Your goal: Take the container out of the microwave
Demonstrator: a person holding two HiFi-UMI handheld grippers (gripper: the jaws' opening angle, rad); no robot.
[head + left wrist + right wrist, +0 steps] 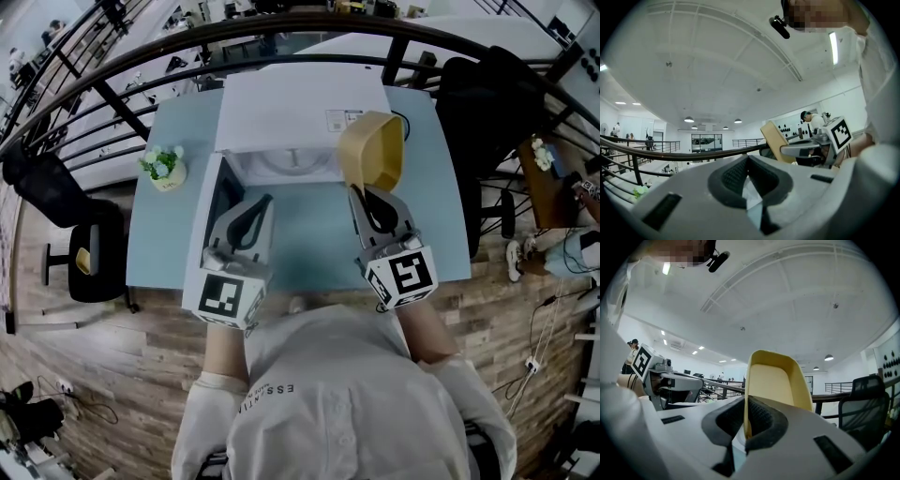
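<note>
A yellow container (371, 150) hangs tilted above the table, just right of the microwave's opening. My right gripper (360, 191) is shut on its rim; in the right gripper view the rim of the container (774, 380) sits pinched between the pads of my right gripper (746, 414). The white microwave (298, 108) stands at the back of the table with its door (212, 208) swung open to the left. My left gripper (263, 201) hovers in front of that opening, beside the door, shut with nothing in it. In the left gripper view its jaws (748, 159) meet at the tips.
The microwave rests on a light blue table (309, 244). A small potted plant (165, 167) stands at the table's left edge. A dark railing (309, 28) curves behind the table. Black office chairs stand at the left (66, 225) and right (483, 103).
</note>
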